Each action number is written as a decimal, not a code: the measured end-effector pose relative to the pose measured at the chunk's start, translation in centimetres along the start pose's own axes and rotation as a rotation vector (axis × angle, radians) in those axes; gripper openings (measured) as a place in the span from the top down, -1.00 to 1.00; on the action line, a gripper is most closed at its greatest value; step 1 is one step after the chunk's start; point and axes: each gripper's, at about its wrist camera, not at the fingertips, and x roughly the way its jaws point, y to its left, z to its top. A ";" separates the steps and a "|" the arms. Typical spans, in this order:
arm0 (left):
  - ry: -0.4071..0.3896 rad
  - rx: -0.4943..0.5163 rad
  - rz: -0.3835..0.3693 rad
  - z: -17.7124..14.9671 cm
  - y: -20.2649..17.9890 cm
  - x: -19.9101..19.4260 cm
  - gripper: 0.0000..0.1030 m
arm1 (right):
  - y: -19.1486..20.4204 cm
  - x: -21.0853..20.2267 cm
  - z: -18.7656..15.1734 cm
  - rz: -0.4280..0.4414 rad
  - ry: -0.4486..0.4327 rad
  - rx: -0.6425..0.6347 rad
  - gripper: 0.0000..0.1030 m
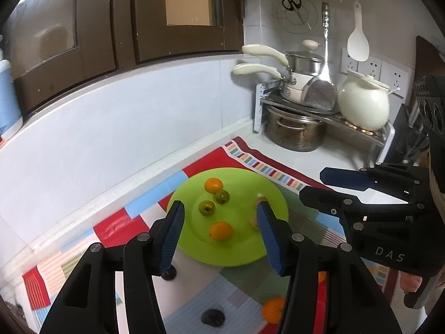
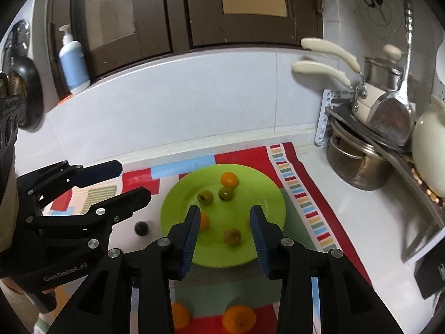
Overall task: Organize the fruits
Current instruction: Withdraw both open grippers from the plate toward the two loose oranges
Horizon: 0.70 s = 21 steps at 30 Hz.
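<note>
A lime green plate (image 1: 244, 192) (image 2: 256, 183) lies on a patchwork mat. On it are two small oranges (image 1: 213, 184) (image 1: 220, 231), two green fruits (image 1: 207, 207) (image 1: 221, 196) and a yellowish fruit (image 2: 232, 237). My left gripper (image 1: 219, 236) is open and empty above the plate's near side. My right gripper (image 2: 224, 239) is open and empty above the plate, the yellowish fruit below its gap. It also shows in the left wrist view (image 1: 325, 183). Two oranges (image 2: 239, 318) (image 2: 179, 318) and a dark fruit (image 2: 141, 227) lie on the mat off the plate.
A rack (image 1: 319, 111) with stacked pots, a steel pot (image 1: 294, 130) and a white jar (image 1: 364, 103) stands at the back right corner. A tiled wall runs behind the mat. A blue soap bottle (image 2: 73, 64) stands on the ledge at left.
</note>
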 end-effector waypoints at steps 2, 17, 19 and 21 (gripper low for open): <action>-0.002 -0.003 0.000 -0.4 -0.3 -0.7 -0.10 | 0.2 -0.8 -0.4 0.000 -0.007 -0.004 0.26; 0.043 0.009 -0.029 -4.3 -3.2 -3.3 -0.22 | 0.2 -3.8 -4.5 -0.009 0.016 0.001 0.13; 0.057 0.010 -0.035 -4.8 -3.4 -3.1 -0.22 | 0.1 -3.8 -5.2 -0.012 0.027 0.005 0.04; 0.072 0.007 -0.041 -5.4 -3.6 -3.0 -0.22 | 0.1 -3.7 -5.9 -0.018 0.039 0.006 0.00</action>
